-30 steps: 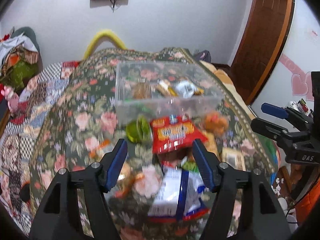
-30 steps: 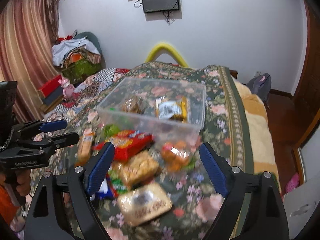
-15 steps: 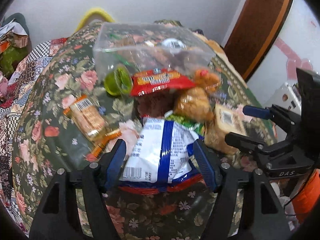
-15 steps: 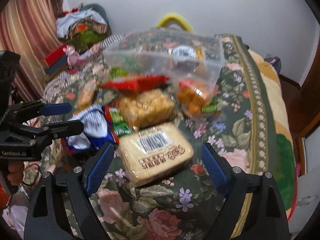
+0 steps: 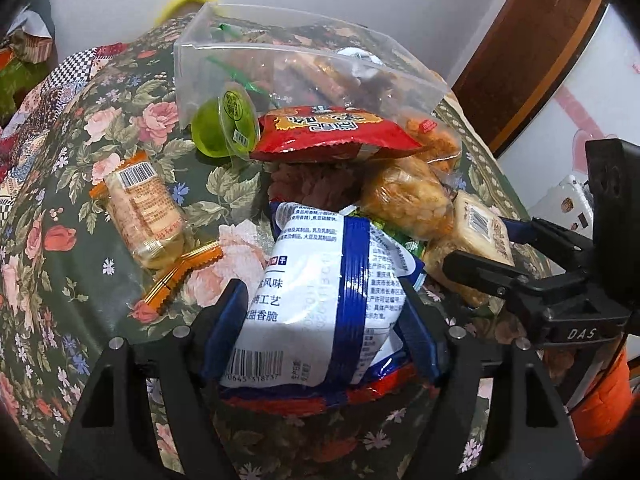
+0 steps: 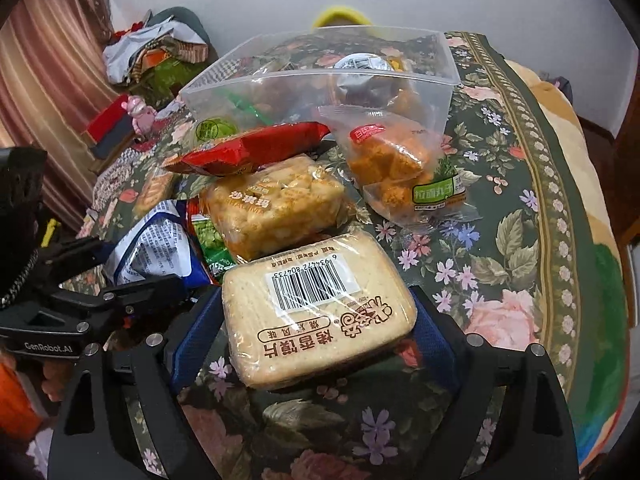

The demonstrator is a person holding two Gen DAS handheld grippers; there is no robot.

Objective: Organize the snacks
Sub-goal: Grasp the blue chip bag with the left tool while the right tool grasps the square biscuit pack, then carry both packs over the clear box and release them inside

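Snack packs lie piled on a floral cloth before a clear plastic box point(image 5: 280, 64) that holds several snacks. My left gripper point(image 5: 320, 320) is open, its blue pads on either side of a white and blue snack bag point(image 5: 320, 300). My right gripper point(image 6: 316, 328) is open around a beige bread-slice pack point(image 6: 320, 308) with a barcode. Behind lie a yellow puffed-snack block point(image 6: 276, 204), a red bag point(image 5: 332, 136), an orange cube-snack bag point(image 6: 404, 176) and a green jelly cup point(image 5: 224, 128). The box shows in the right wrist view too point(image 6: 320, 68).
A biscuit pack point(image 5: 144, 208) and a thin gold stick point(image 5: 180, 276) lie left of the pile. The cloth's edge drops off at the right point(image 6: 592, 240). Clothes and a pink toy point(image 6: 140, 112) sit at far left. A wooden door point(image 5: 532, 56) stands at right.
Both grippers have dropped and moved forward onto the pile. The left jaws now straddle the white and blue bag, the right jaws the bread-slice pack. Both stay open.
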